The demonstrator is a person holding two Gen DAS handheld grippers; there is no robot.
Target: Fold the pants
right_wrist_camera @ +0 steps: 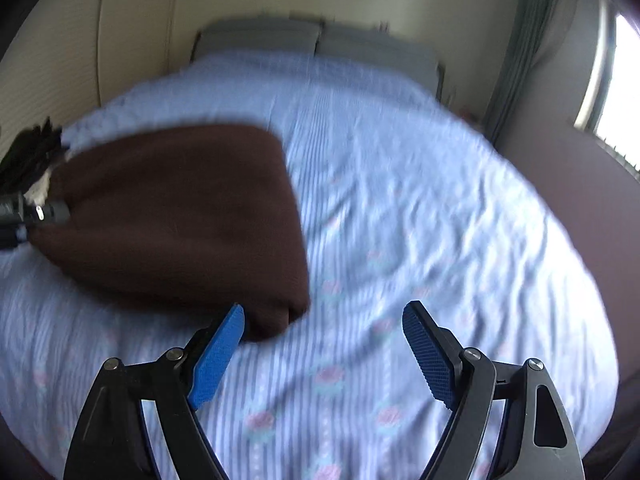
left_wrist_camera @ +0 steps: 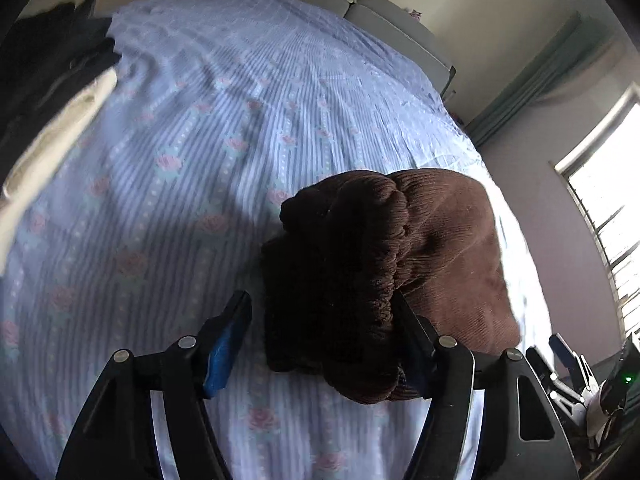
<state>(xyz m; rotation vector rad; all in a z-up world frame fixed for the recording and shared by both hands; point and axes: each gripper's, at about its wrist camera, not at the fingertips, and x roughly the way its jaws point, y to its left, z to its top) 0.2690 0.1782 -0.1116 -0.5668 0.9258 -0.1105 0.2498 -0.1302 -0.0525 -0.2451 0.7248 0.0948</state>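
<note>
We see the brown pants (left_wrist_camera: 384, 264) already folded into a compact bundle that lies on the bed sheet (left_wrist_camera: 192, 128) with the blue stripes and pink flowers. The left gripper (left_wrist_camera: 320, 312) stands wide open around the bunched end of the bundle; the cloth sits between its jaws, against the right one, but nothing pinches it. The right gripper (right_wrist_camera: 324, 320) is also spread open and holds nothing; its left finger is just beside the near corner of the pants (right_wrist_camera: 176, 216), and we cannot tell if it touches.

We judge that the folding is nearly finished and the step now is to tidy or set the bundle. To do it well, we should close the left jaws on the whole thickness of the layers, not only on the top one, so the fold does not slide open. The corduroy-like cloth looks thick and soft, so a deep grip is better than a fingertip one. The right gripper can press the free corner flat. The right view is blurred, so we should move slowly.
</note>
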